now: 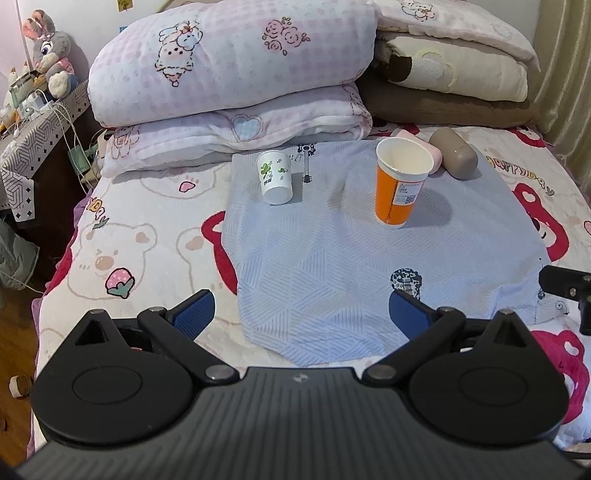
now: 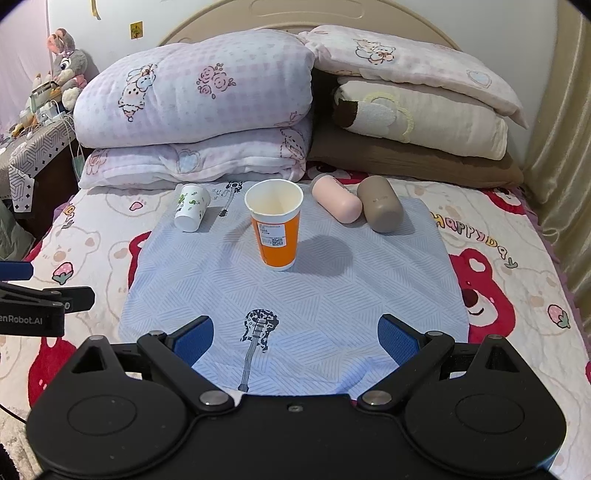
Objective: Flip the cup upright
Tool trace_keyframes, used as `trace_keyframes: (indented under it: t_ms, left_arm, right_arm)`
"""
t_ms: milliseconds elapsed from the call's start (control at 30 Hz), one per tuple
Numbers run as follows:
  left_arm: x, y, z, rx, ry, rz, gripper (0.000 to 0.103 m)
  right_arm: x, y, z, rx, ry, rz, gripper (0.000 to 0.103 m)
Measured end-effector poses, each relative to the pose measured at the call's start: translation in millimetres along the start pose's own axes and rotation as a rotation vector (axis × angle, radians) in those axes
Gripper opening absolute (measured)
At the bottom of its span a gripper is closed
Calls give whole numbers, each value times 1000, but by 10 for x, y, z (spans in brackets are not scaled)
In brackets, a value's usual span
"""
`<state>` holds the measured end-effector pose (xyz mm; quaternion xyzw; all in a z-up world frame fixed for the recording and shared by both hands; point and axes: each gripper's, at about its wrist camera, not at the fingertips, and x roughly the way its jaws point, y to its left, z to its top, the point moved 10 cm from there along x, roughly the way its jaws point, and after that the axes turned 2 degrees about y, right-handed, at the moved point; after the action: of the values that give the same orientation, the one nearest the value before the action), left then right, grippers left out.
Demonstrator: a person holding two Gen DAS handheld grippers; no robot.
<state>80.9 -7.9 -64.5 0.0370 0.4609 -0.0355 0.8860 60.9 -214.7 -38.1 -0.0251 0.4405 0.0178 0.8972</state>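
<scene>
Cups: one orange (image 2: 276, 225) upright, one white (image 2: 192, 212) tipped, two capsule-shaped lying; both grippers' jaws wide apart, empty.

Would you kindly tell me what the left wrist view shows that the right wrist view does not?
Only the left wrist view shows wooden floor beside the bed.

Only the right wrist view shows the curved headboard and the pink cup in full, lying on its side.

Both show the upright orange cup, the white cup resting bottom-up, the brown cup on its side, the blue cloth, and open fingers holding nothing.
</scene>
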Motion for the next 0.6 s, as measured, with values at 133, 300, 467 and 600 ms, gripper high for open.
trace_keyframes:
  t_ms: [133, 300, 467, 600]
  left_arm:
    - [-2, 8, -5, -3, 3, 2, 102]
    - [-4, 9, -3, 2, 1, 2, 102]
    - [-8, 3, 4, 4, -1, 1, 102]
    - [-21, 8, 20, 6, -4, 9, 102]
  right_arm:
    - [-7, -10, -3, 1, -2, -4, 98]
    - [-6, -12, -2, 1, -1, -4, 98]
    - [-5, -13, -5, 2, -4, -7, 98]
    - [-7, -14, -9, 2, -4, -7, 98]
